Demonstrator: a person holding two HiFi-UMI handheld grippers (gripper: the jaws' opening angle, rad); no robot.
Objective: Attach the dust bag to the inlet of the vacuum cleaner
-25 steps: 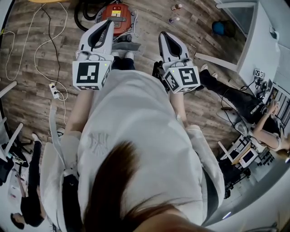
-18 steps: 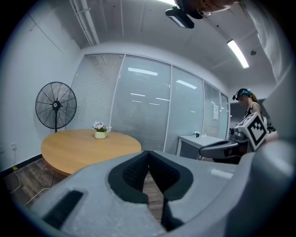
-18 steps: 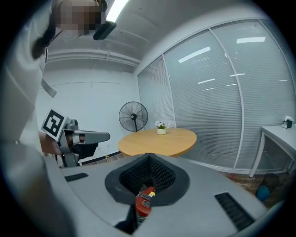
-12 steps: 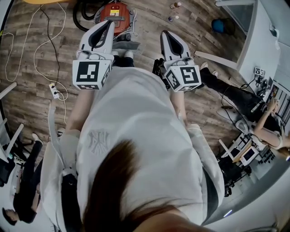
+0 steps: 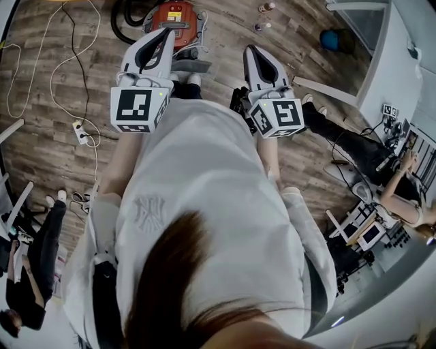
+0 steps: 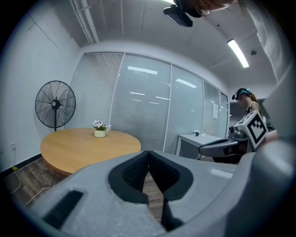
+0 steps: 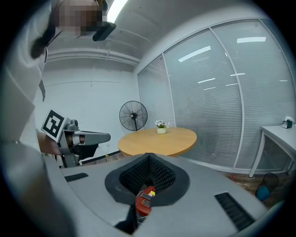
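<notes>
In the head view the red vacuum cleaner [image 5: 176, 15] stands on the wood floor at the top, a black hose [image 5: 125, 15] curled at its left. A grey flat piece [image 5: 193, 66], perhaps the dust bag, lies just in front of it by my feet. My left gripper [image 5: 165, 33] and right gripper [image 5: 248, 49] are held side by side at waist height, both shut and empty, pointing toward the vacuum. In the right gripper view the vacuum [image 7: 144, 201] shows below the closed tips [image 7: 148, 155]. The left gripper view shows closed tips [image 6: 148, 152] with nothing held.
A round wooden table [image 7: 159, 139] with a small flower pot [image 7: 161, 129] and a standing fan [image 7: 133, 115] are ahead. White cables and a power strip [image 5: 81, 135] lie on the floor at left. A seated person [image 5: 402, 194] and desks are at right.
Both grippers stay almost still and shut. The head view shifts slightly, so the vacuum sits a little higher in the picture. A bystander at lower left has moved.
</notes>
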